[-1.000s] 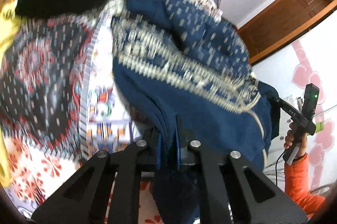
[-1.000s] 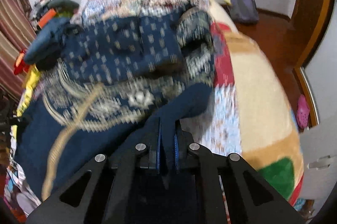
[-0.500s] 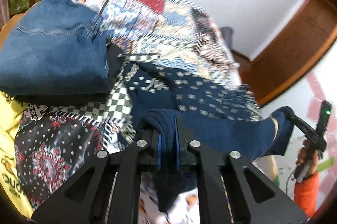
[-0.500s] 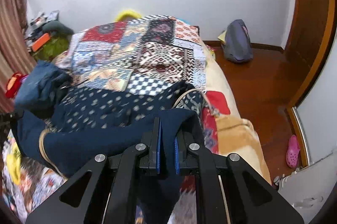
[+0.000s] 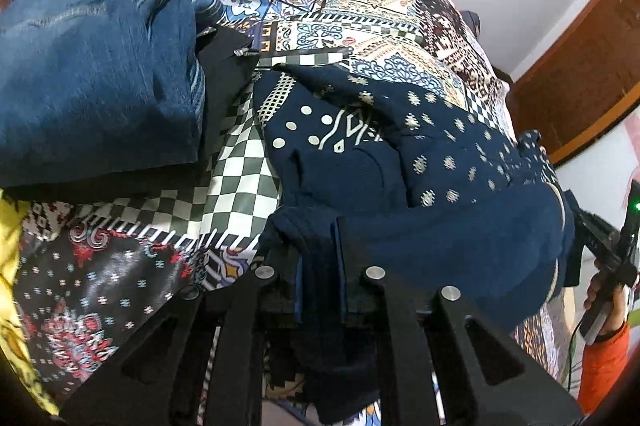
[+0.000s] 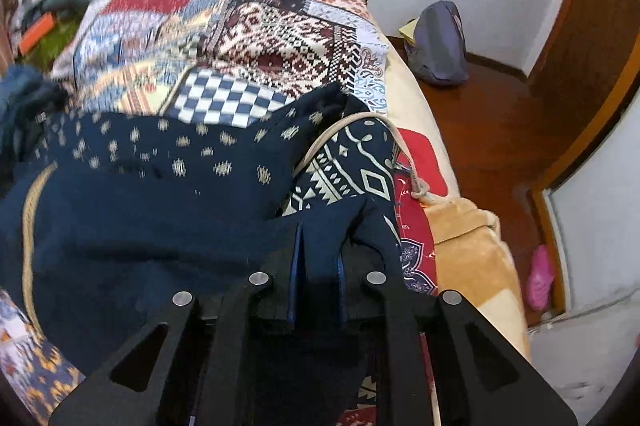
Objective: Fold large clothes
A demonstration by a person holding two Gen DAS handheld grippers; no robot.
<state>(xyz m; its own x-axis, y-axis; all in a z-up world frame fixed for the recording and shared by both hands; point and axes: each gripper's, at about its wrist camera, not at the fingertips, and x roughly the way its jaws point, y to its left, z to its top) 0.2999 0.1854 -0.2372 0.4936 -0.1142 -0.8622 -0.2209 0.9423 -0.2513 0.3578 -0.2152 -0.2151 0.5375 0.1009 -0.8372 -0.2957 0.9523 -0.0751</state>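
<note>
Your left tongs (image 5: 318, 258) and right tongs (image 6: 318, 254), just easing apart, each pinch the navy garment (image 5: 420, 185), spreading its edge for folding

The navy garment (image 5: 400, 153), printed with small cream motifs and a band of cream geometric trim, lies bunched on the patchwork bedspread, its upper half doubled over toward twelve o'clock. A plain navy fold runs from six toward three o'clock in the left wrist view. In the right wrist view it (image 6: 160, 218) spreads toward nine o'clock, a cream cord edging it.
</note>
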